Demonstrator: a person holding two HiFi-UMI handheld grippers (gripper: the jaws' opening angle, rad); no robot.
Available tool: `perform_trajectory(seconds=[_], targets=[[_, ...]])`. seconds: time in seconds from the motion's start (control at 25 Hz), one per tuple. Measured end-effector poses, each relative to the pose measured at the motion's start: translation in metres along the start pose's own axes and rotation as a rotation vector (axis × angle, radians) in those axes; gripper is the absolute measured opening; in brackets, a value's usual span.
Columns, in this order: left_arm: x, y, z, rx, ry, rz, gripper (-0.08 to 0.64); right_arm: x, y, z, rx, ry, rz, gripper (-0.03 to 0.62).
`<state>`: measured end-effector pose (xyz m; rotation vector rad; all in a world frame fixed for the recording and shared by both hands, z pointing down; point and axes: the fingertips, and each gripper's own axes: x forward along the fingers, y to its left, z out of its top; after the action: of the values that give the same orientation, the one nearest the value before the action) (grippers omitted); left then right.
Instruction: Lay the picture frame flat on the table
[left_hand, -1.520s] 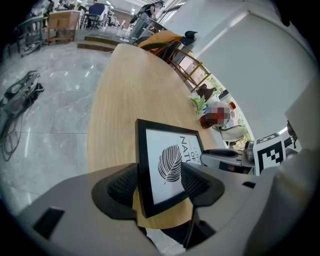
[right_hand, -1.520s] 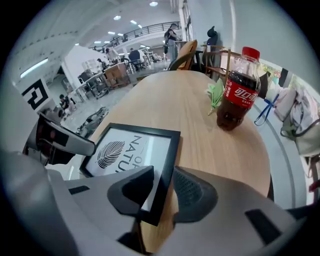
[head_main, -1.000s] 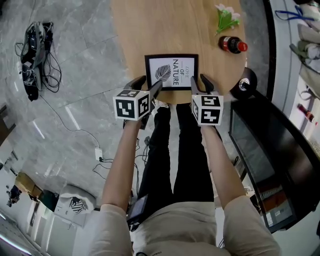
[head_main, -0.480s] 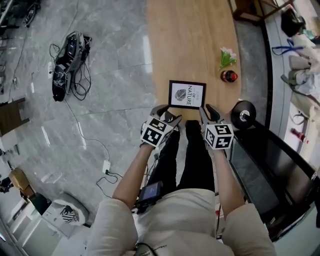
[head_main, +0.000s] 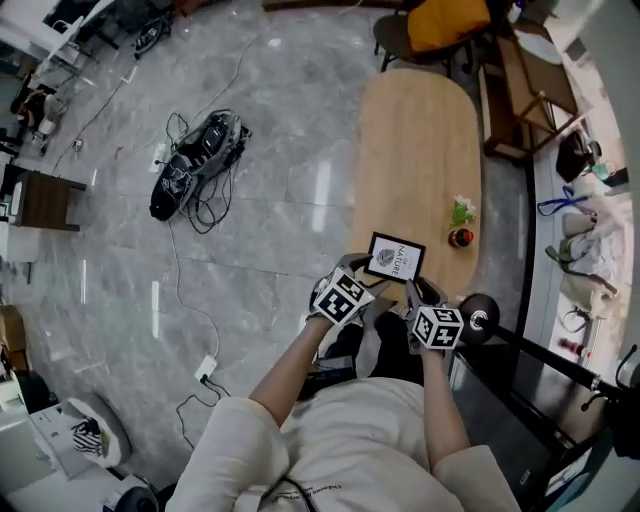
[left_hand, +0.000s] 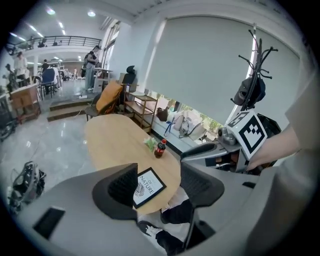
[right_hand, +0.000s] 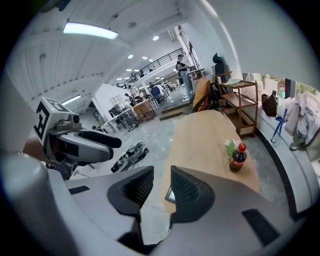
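The black picture frame (head_main: 396, 258) with its leaf print lies flat near the close end of the oval wooden table (head_main: 415, 150). It also shows in the left gripper view as the frame (left_hand: 150, 184), seen far below through the jaws, and a corner of the frame (right_hand: 170, 195) peeks out in the right gripper view. My left gripper (head_main: 354, 268) and right gripper (head_main: 420, 291) are held high above the table's near end, apart from the frame. Both are open, left gripper (left_hand: 160, 182) wide, right gripper (right_hand: 161, 187) narrower, with nothing between the jaws.
A cola bottle (head_main: 460, 238) and a small bunch of flowers (head_main: 461, 211) stand on the table's right side beyond the frame. A tangle of cables (head_main: 195, 165) lies on the grey floor at left. A round black stand (head_main: 480, 318) and a dark desk are at right.
Both grippers have risen well clear of the table, and the left one has rolled. The head camera has also gone up, so the table looks smaller. The frame stays flat where it was.
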<state>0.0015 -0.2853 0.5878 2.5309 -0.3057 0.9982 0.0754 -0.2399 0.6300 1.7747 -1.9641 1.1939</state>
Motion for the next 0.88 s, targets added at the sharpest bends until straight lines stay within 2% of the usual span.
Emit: perform_trajectory(seconds=[0.16,0.28,0.52,0.72,0.8,0.88], targets=[[-0.043,-0.028,0.004,-0.042,-0.053,0.014,0.275,-0.03,0.022,0.003,-0.015,-0.014,-0.006,0.12],[-0.063,-0.04,-0.001,-0.064,-0.079,0.044,0.275,-0.042,0.037,0.007,-0.041,-0.023,0.028,0.12],[-0.076,-0.06,0.0,-0.143,-0.122,0.126,0.275,-0.072,0.05,0.004,-0.126,0.013,0.103,0.12],[-0.083,-0.104,-0.005,-0.193,-0.16,0.2,0.273,-0.108,0.049,-0.001,-0.155,-0.005,0.144,0.12],[-0.083,-0.117,-0.009,-0.218,-0.185,0.233,0.254,-0.115,0.045,-0.003,-0.163,-0.015,0.161,0.12],[-0.083,-0.122,-0.014,-0.218,-0.195,0.256,0.197,-0.116,0.041,-0.003,-0.172,-0.024,0.175,0.118]])
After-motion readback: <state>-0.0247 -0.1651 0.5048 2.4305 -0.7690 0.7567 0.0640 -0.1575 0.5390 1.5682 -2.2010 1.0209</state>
